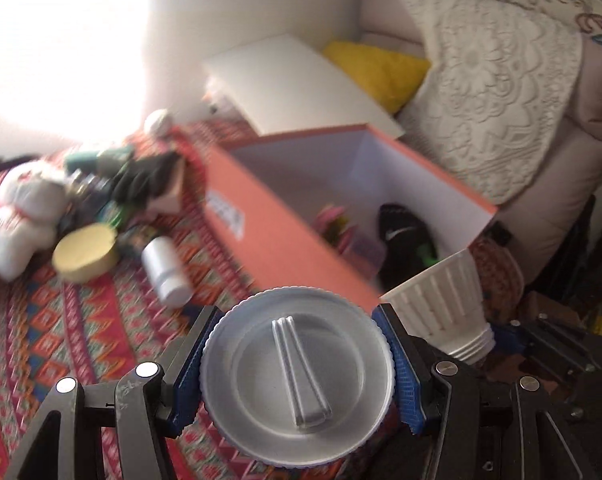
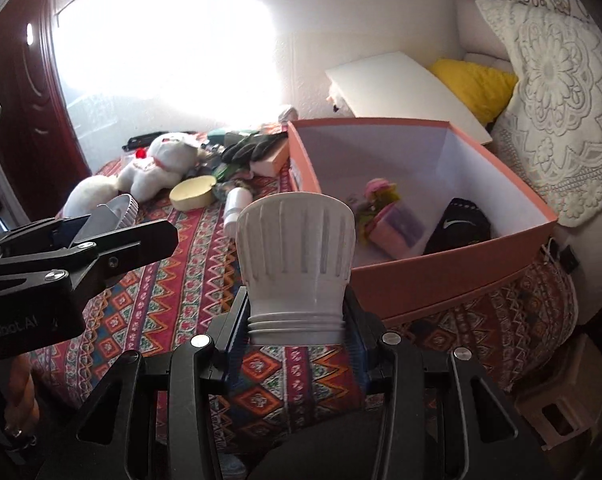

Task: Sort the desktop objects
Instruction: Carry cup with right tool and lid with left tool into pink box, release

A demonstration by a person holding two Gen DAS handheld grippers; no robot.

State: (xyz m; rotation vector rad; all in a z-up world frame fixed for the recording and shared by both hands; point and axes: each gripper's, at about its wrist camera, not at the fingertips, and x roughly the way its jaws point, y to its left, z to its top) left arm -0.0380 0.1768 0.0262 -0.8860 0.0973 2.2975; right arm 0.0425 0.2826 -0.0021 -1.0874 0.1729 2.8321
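Midway: left tongs (image 1: pixel 297 376) clamp lid (image 1: pixel 297 376), right tongs (image 2: pixel 297 344) clamp jar (image 2: pixel 297 256) by neck, both near box (image 2: pixel 453 276). Few items boxed; toy (image 2: pixel 161 164), tin (image 2: pixel 193 192), bottle (image 2: pixel 235 204) remain far left on bed.

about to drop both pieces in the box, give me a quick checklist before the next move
1. Left gripper grip on the round ridged lid: ok, blue pads on both sides of its rim.
2. Right gripper grip on the white ribbed container: ok, held at its threaded neck.
3. Pink box open: ok, its white lid leans behind it.
4. Free space inside: ok, bare floor beside the black Nike item and the pink toy.
5. Grippers clear of each other: cannot tell, they are close.
6. Left view sharpness: not ok, background is blurred.
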